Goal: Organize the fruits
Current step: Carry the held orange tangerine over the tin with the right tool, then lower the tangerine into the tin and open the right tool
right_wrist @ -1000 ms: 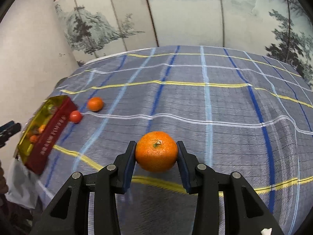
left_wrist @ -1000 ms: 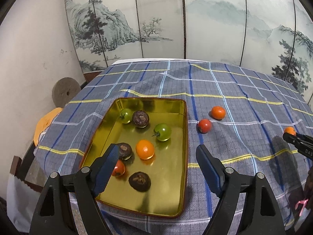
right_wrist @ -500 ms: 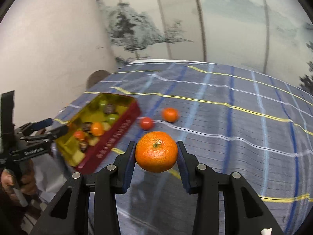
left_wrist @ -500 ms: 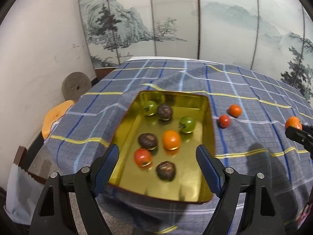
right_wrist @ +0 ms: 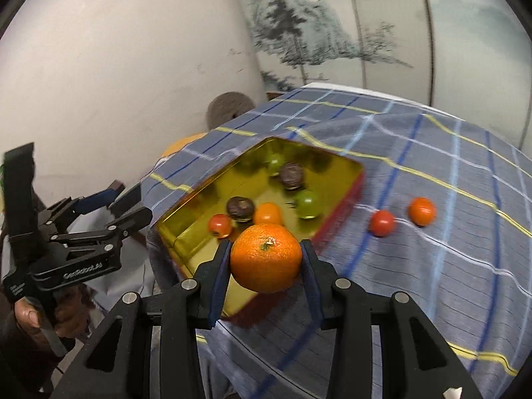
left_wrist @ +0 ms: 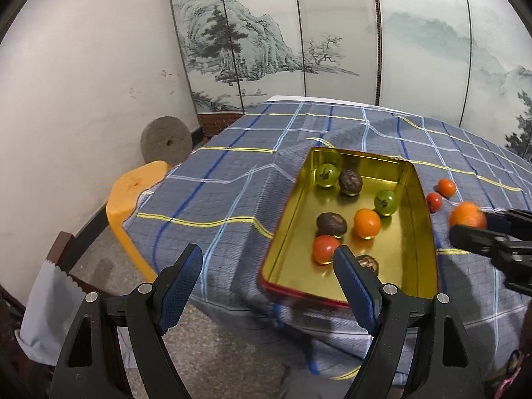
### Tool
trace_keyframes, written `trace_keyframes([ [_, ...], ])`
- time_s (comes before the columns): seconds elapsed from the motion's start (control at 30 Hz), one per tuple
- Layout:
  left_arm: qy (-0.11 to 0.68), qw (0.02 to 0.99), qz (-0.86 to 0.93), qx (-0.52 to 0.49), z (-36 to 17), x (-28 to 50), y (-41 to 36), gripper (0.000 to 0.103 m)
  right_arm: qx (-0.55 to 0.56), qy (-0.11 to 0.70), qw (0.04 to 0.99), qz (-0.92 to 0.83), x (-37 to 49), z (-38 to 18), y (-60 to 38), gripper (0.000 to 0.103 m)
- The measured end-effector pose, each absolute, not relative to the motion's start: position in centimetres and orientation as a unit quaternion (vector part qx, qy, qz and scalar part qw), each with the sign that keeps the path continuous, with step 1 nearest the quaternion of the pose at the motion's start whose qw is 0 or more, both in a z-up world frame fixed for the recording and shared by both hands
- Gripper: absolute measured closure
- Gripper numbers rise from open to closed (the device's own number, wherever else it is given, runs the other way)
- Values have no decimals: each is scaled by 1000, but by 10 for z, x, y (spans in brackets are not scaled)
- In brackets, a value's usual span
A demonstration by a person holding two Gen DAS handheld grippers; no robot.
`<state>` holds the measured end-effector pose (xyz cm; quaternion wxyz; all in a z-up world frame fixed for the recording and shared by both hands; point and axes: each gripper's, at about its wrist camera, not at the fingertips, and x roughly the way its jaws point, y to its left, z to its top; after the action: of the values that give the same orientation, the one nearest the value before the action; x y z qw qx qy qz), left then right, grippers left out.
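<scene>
A: Where is the round orange mandarin with the green stem scar [right_wrist: 266,257]?

B: Clamped between the blue pads of the right gripper [right_wrist: 266,259], held in the air just short of the near long wall of the shallow gold-lined metal tray with red outer walls [right_wrist: 345,199].

A: And the left gripper [left_wrist: 267,277]?

B: Spread wide with nothing between its fingers, off the near corner of the tray.

A: How should the mandarin handle?

B: Light, I'd judge, with a soft, slightly giving peel. The pads meet it across its widest part, which suits a ball shape. Squeezing harder could bruise it.

A: What else lies near the tray?

B: A small red tomato [right_wrist: 381,222] and a small orange fruit [right_wrist: 422,211] sit on the blue checked tablecloth [right_wrist: 449,266] just beyond the far long wall. Seven fruits are inside.
</scene>
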<state>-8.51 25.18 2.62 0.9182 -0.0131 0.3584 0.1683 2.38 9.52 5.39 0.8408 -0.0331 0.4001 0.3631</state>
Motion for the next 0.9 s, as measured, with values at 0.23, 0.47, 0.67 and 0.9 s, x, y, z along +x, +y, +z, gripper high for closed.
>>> trace_keyframes([
  [0.23,361,918,164,-14,24,-88,255,21,-62,425,821,376,39,30,137,65],
  [0.47,360,918,165,-9,21,-88,256,19,-91,441,814,367,53,10,160,65],
  [0.67,360,918,166,-12,18,-87,259,18,-90,453,809,363,61,-1,167,64],
  [0.9,367,916,165,-9,12,-86,263,18,-81,457,810,358,67,-5,169,61],
])
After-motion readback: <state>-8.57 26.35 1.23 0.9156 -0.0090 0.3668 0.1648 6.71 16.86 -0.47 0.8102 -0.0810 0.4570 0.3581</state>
